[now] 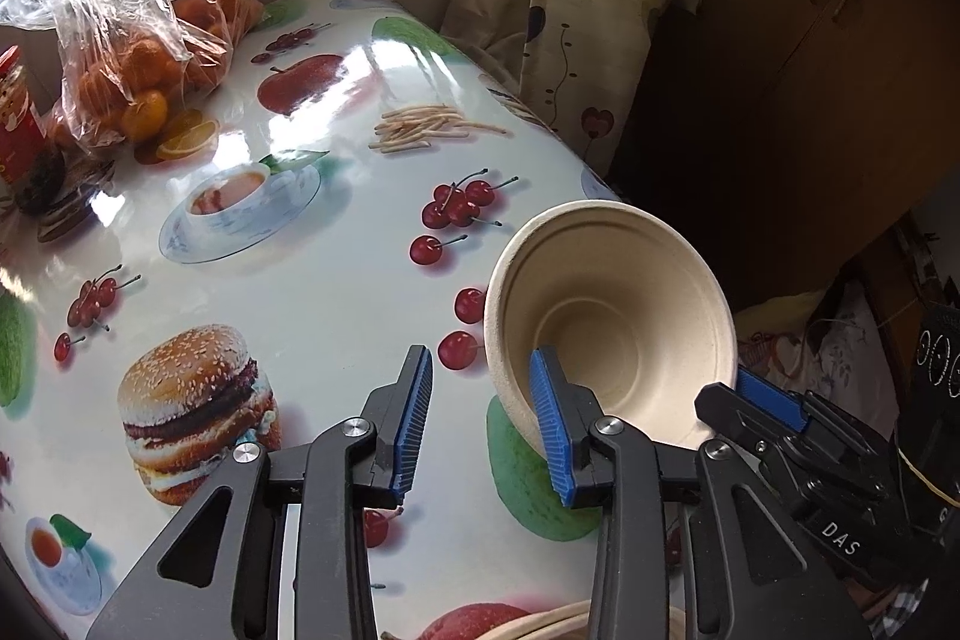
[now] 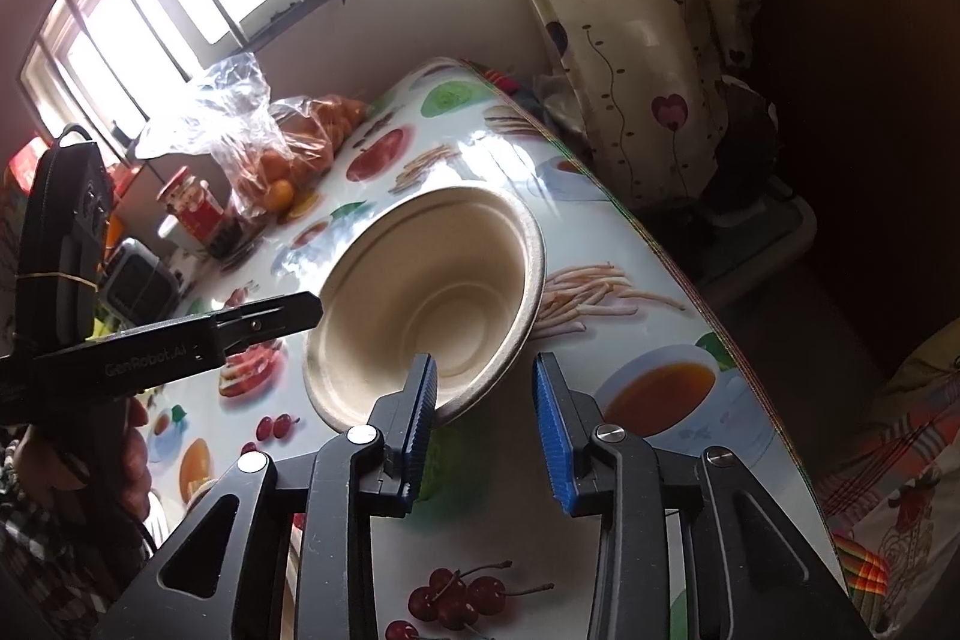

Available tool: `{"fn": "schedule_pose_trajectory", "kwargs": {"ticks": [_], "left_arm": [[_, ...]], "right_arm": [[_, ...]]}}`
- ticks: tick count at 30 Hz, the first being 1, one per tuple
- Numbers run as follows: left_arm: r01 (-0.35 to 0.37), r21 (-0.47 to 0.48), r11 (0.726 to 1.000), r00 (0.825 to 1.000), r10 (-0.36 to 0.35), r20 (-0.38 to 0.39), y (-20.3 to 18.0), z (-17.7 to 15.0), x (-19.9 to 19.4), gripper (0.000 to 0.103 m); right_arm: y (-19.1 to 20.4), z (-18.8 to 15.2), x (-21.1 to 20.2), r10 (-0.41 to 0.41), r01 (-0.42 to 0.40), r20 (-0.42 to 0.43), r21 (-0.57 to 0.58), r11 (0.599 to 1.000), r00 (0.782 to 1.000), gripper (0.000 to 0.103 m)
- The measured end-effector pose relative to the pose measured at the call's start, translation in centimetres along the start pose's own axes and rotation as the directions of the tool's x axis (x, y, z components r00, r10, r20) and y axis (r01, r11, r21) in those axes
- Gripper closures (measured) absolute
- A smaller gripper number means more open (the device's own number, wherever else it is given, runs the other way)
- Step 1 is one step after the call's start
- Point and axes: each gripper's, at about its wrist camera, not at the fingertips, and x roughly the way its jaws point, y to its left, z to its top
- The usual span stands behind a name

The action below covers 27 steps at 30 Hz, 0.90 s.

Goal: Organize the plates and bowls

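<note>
A beige paper bowl (image 1: 606, 322) is tilted on its side, its opening toward me, above the table's right edge. My left gripper (image 1: 483, 421) is open; its right finger (image 1: 549, 418) sits inside the bowl's near rim and the left finger is clear of it. The right gripper's finger (image 1: 774, 400) shows at the bowl's right rim. In the right wrist view the same bowl (image 2: 420, 292) is tilted. My right gripper (image 2: 485, 424) is open, its left finger (image 2: 420, 412) in front of the bowl's lower rim. The left gripper (image 2: 276, 313) reaches the bowl's left rim.
The table (image 1: 336, 244) has a glossy food-print cloth. A plastic bag of oranges (image 1: 138, 58) and a red jar (image 1: 18, 124) stand at the far left. A curtain (image 1: 558, 10) hangs beyond the right edge. Beige rims of other dishes (image 1: 558, 622) show at the bottom.
</note>
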Motion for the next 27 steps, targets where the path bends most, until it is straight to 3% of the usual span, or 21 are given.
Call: {"fn": "schedule_pose_trajectory", "kwargs": {"ticks": [6,19,27], "left_arm": [[0.009,-0.004,1.000,1.000,-0.009,0.003,0.0,0.0,0.1,0.078],[0.019,0.012,1.000,1.000,-0.019,0.000,-0.9,-0.2,0.3,0.079],[-0.002,0.016,1.000,1.000,0.002,0.001,-1.0,-0.3,0.4,0.090]], "right_arm": [[0.0,0.0,0.2,-0.003,0.003,-0.002,-0.001,1.000,1.000,0.077],[0.3,0.0,0.3,-0.001,0.001,0.000,-0.003,1.000,1.000,0.078],[0.3,-0.1,0.2,-0.004,0.004,-0.002,0.002,1.000,1.000,0.078]]}}
